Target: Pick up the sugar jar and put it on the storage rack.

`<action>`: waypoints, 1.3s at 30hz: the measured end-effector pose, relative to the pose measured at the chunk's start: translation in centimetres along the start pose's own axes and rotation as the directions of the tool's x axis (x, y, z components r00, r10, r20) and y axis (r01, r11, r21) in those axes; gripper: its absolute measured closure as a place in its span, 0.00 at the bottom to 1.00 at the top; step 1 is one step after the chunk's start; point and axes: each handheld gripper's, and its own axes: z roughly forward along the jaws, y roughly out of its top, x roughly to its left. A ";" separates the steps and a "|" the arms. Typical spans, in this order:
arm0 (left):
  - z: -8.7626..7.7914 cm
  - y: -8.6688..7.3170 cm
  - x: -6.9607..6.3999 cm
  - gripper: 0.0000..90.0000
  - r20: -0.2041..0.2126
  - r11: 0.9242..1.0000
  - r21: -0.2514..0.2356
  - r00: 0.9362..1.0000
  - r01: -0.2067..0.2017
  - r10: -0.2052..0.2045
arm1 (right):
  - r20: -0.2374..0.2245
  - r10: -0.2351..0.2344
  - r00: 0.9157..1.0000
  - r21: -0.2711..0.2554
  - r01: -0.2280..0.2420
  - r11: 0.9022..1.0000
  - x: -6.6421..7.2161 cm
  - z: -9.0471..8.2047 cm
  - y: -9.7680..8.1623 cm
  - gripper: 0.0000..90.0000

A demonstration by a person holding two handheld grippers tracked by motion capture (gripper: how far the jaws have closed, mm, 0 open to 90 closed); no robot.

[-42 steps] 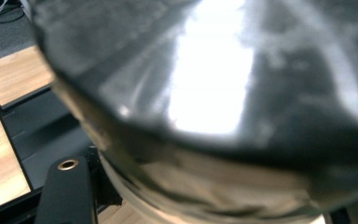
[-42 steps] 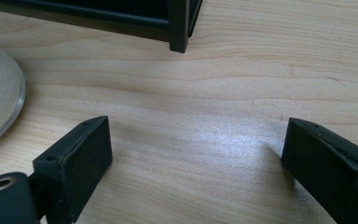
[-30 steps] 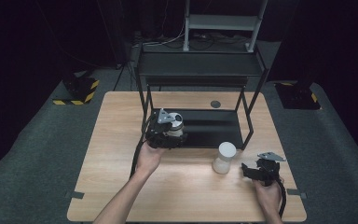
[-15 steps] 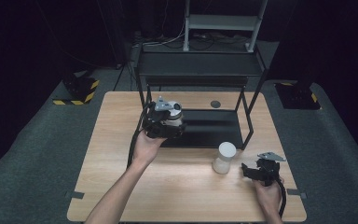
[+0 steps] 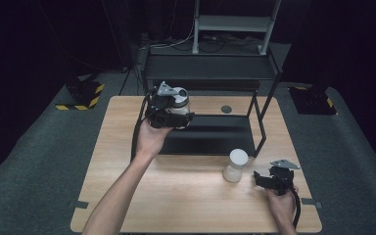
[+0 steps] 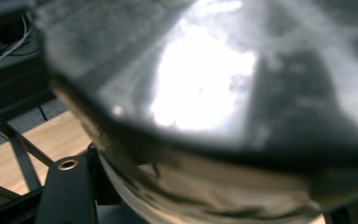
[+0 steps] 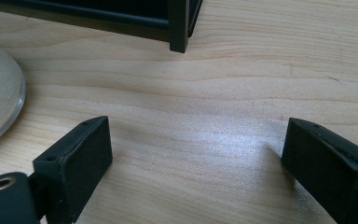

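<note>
dark room all round you, with grey carpet-like flooring (image 5: pixel 39 161) under a pale wooden worktop (image 5: pixel 176 196) whose grain runs in long streaks. yellow-and-black striped blocks (image 5: pixel 83 93) sit on the floor off the far left corner. a black metal rack (image 5: pixel 210 73) of thin square tubing stands over the far half of the worktop, its matte lower shelf (image 5: pixel 210 139) lying flat on the wood and its upper shelf raised on slim legs. a small dark round disc (image 5: pixel 226 109) lies on the wood under the rack.

your left tongs (image 5: pixel 176 115) are clenched on a round jar (image 5: pixel 180 104), white below with a clear, glossy upper part, held up in the air above the left end of the lower shelf. in the left gripper view the jar (image 6: pixel 223 107) is a blurred, shiny curved surface pressed close against the camera, with a bright glare patch on it.

a second jar (image 5: pixel 236 165), frosted white and cylindrical, stands upright on the wood just in front of the rack's near right leg. your right tongs (image 5: pixel 262 177) rest low near it, at its right, apart from it. in the right gripper view those tongs (image 7: pixel 196 149) are released, flat black pads spread wide over bare wood, with the frosted jar's rounded edge (image 7: pixel 0 98) at the left.
</note>
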 end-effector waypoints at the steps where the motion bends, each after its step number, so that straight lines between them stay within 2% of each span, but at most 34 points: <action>1: -0.1 0.4 0.1 0.34 -0.003 1.000 -0.001 1.000 0.002 -0.002 | 0.000 0.000 1.000 0.000 0.000 1.000 0.0 0.0 0.0 0.09; 13: -1.4 4.3 0.3 0.34 -0.019 1.000 -0.023 1.000 0.002 -0.003 | 0.000 0.002 1.000 0.000 -0.002 1.000 0.0 0.0 0.0 0.09; 20: -1.5 6.9 0.5 0.34 -0.036 1.000 -0.020 0.999 0.005 -0.006 | 0.000 0.003 1.000 0.001 -0.003 1.000 0.0 0.0 0.0 0.09; 23: -1.3 8.1 0.5 0.34 -0.057 1.000 -0.016 0.998 0.009 -0.010 | 0.000 0.004 1.000 0.001 -0.004 1.000 0.0 0.0 0.0 0.09; 24: -1.3 8.1 0.5 0.34 -0.057 1.000 -0.016 0.998 0.009 -0.010 | 0.000 0.004 1.000 0.001 -0.004 1.000 0.0 0.0 0.0 0.09; 27: -1.2 9.6 0.3 0.34 -0.089 1.000 -0.005 0.996 0.002 -0.002 | 0.000 0.004 1.000 0.002 -0.004 1.000 0.0 0.0 0.0 0.09; 31: -0.9 10.6 0.0 0.34 -0.128 1.000 -0.014 0.992 0.008 -0.010 | 0.000 0.005 1.000 0.002 -0.005 1.000 0.0 0.0 0.0 0.09; 36: 0.2 11.3 -0.1 0.34 -0.178 0.999 -0.003 0.983 0.041 -0.041 | 0.000 0.003 1.000 0.002 -0.003 1.000 0.0 0.0 0.0 0.09; 39: 0.7 11.6 0.2 0.34 -0.192 0.998 -0.003 0.979 0.062 -0.061 | 0.000 0.003 1.000 0.003 -0.003 1.000 0.0 0.0 0.0 0.09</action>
